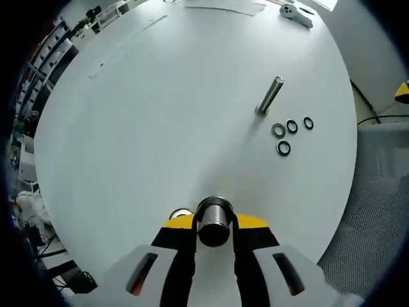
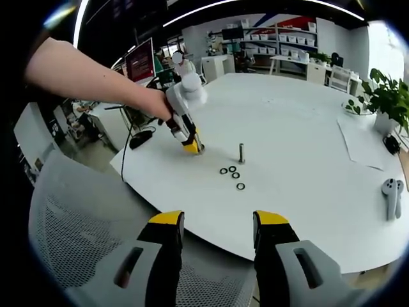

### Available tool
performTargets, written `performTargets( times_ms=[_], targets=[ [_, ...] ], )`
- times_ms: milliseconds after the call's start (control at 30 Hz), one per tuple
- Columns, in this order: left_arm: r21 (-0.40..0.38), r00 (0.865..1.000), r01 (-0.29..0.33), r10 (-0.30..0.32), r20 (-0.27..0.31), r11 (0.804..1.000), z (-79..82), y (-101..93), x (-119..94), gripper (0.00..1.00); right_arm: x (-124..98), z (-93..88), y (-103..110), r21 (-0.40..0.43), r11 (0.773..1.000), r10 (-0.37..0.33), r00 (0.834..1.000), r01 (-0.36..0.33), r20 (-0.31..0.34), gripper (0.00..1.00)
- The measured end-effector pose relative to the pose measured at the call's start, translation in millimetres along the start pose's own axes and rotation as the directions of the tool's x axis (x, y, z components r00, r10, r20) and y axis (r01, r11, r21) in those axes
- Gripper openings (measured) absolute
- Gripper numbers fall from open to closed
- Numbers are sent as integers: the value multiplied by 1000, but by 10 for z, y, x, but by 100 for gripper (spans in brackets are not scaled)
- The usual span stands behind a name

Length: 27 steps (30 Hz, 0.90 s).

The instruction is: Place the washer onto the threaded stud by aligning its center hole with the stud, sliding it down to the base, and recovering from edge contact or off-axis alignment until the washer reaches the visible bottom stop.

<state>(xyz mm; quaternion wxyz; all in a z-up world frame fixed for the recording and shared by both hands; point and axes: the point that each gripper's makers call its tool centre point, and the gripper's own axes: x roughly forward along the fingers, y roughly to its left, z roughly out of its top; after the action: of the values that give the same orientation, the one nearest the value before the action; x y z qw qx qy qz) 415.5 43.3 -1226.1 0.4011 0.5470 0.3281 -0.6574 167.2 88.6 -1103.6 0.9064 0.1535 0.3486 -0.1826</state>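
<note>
A threaded stud (image 1: 270, 96) (image 2: 241, 153) stands upright on the white round table (image 1: 160, 128) (image 2: 307, 141). Several dark washers (image 1: 284, 148) (image 2: 240, 186) lie flat beside its base. My left gripper (image 1: 214, 224) is shut on a short metal cylinder (image 1: 213, 220), seen end-on between its yellow-tipped jaws; a small pale ring (image 1: 181, 213) shows just left of it. In the right gripper view a person's hand holds that left gripper (image 2: 192, 146) tip-down on the table, left of the stud. My right gripper (image 2: 218, 224) is open and empty, off the table's near edge.
A grey mesh chair (image 2: 77, 211) (image 1: 377, 211) stands under my right gripper beside the table. A white controller (image 1: 296, 14) (image 2: 391, 192) and a paper sheet (image 2: 361, 144) lie on the table. A potted plant (image 2: 383, 96) stands at its far side.
</note>
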Motion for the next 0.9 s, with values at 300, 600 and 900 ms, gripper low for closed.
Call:
performTargets(
  times_ms=[300, 600, 900],
  targets=[
    [-8, 1000, -7, 7, 28, 1000, -3, 26, -36, 22, -18, -12, 41, -8, 1000, 9, 1000, -9, -14, 46],
    [-53, 998, -7, 10, 64, 999, -145, 153, -105, 26, 11, -45, 37, -14, 1000, 9, 1000, -9, -27, 46],
    [-156, 996, -1, 15, 89, 988, -289, 333, -86, 26, 4, -53, 29, -20, 1000, 4, 1000, -4, -31, 46]
  ],
)
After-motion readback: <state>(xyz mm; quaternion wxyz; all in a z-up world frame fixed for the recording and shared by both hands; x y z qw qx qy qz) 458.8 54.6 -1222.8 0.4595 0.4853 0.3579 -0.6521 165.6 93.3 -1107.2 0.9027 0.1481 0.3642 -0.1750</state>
